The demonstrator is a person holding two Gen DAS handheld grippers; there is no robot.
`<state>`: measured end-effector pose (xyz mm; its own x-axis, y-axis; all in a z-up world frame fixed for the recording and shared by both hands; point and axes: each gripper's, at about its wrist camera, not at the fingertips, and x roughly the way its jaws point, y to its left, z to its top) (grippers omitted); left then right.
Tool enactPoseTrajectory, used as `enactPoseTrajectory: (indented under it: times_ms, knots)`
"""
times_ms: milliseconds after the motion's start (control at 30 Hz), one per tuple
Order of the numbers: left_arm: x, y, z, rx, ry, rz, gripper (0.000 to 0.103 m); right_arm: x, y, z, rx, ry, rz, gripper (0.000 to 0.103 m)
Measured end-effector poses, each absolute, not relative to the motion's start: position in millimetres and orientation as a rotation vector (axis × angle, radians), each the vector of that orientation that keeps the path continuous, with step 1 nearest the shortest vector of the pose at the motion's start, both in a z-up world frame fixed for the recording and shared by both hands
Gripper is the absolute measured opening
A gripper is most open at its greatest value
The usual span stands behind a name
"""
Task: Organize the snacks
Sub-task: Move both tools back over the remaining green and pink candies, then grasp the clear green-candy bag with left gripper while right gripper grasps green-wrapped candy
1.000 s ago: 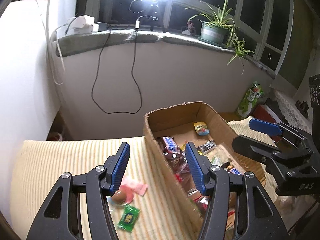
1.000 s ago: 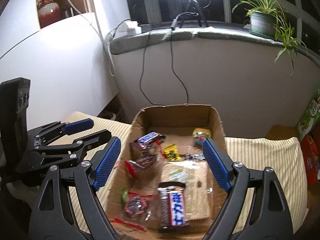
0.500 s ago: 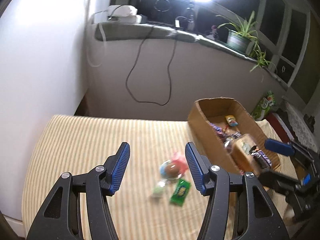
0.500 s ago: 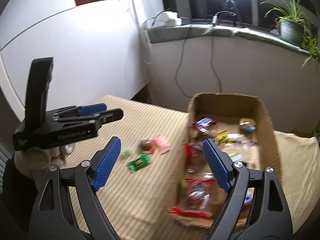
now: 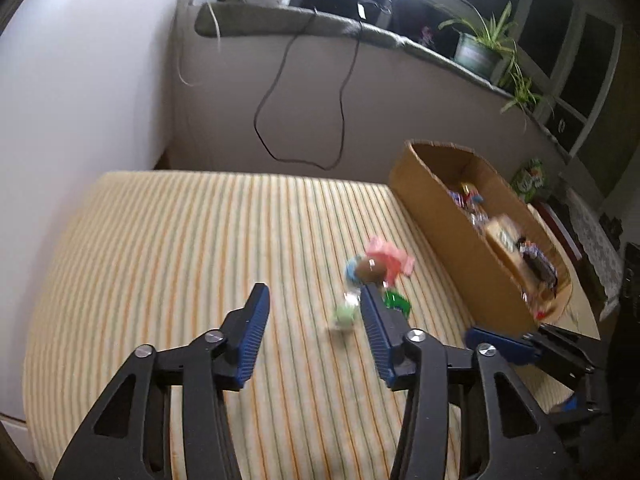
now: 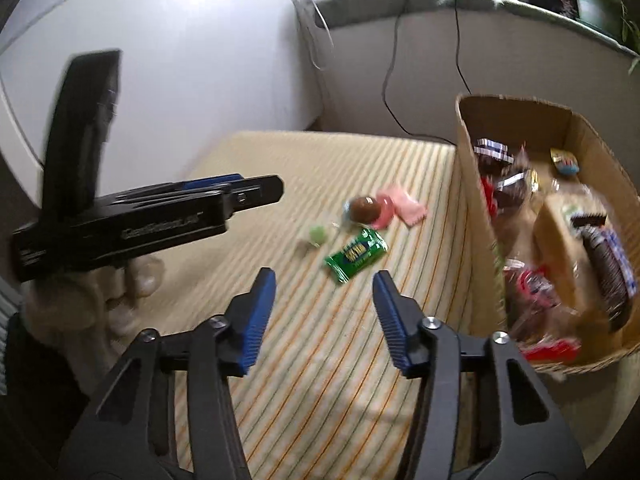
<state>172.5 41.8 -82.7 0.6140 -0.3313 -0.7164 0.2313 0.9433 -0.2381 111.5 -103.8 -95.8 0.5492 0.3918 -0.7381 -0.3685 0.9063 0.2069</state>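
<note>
Striped cloth surface [image 5: 180, 248]: cream with orange and green lines, carrying everything listed below.

Cardboard box [image 6: 476, 216]: open-topped, on the right side of the cloth, holding a jumble of wrapped snacks, among them a dark chocolate bar [image 6: 608, 268].

Left gripper [image 5: 314, 336]: fingers spread apart, nothing between them, hovering above the cloth near the loose snacks.

Right gripper [image 6: 324, 316]: fingers likewise apart and empty, just short of the green packet.

Loose snacks, on the cloth beside the box's left wall:
- pink wrapper [image 6: 404, 206], touching the brown ball;
- green packet [image 6: 356, 254], lying flat;
- brown ball [image 6: 363, 208] in clear wrapping;
- small pale green sweet [image 6: 318, 234], blurred.
</note>
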Motion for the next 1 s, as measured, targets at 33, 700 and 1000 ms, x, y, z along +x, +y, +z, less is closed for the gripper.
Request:
enactPoseTrajectory:
  times_ms: [33, 700, 1000]
  knots:
    - [172.1, 41.0, -84.6, -0.123, 0.856, -0.332, 0.040, 113.7, -102.8, -100.9, 0.037, 0.891, 0.439, 0.048]
    - [190.3, 14.5, -111.5, -0.017, 0.935, -0.426, 0.030, 136.4, -89.6, -120.9, 0.030, 0.923, 0.335, 0.041]
    - [191.1, 28.3, -115.1, -0.014, 0.927, -0.390, 0.021, 147.6, -78.9, -123.5, 0.000, 0.928, 0.328, 0.041]
